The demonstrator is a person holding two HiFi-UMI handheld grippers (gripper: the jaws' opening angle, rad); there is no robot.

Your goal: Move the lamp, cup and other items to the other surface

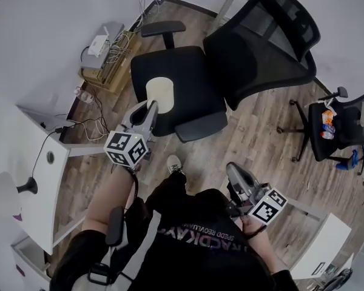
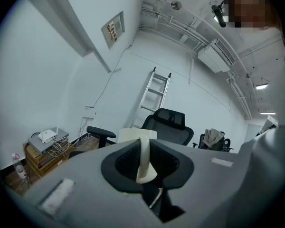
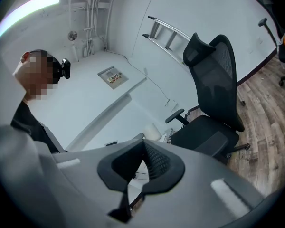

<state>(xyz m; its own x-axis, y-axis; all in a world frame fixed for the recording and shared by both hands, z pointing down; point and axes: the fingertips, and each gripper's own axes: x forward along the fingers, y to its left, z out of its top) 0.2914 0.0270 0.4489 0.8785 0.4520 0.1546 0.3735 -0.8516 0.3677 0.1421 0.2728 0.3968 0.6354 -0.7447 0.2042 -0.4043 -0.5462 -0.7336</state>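
A: What's the room like?

B: Wood plank floor [image 1: 261,132], white walls, and a black office chair [image 1: 188,83] in the middle. A ladder [image 2: 154,96] leans on the far wall.

A: And the left claw [image 1: 150,106]?

B: It's nipped narrow on the cup [image 1: 160,93]. The cream wall of the cup stands pinched between the two pads, and the rest of the cup sticks out past the tips.

A: Where does that put the cup?

B: Right at the claw's tip, over the chair seat. I can't tell whether it touches the seat.

A: The right claw [image 1: 232,170]?

B: It's low by the person's body, well apart from the left one. Its pads meet at the tips with nothing between them.

A: The lamp [image 1: 5,193]?

B: It's on the white desk [image 1: 48,180], off to the left claw's left and back towards the person, well apart from it. It has a white shade and a black stem.

A: Anything else?

B: A second chair [image 1: 343,123] with bits on its seat stands far out to the right claw's right.
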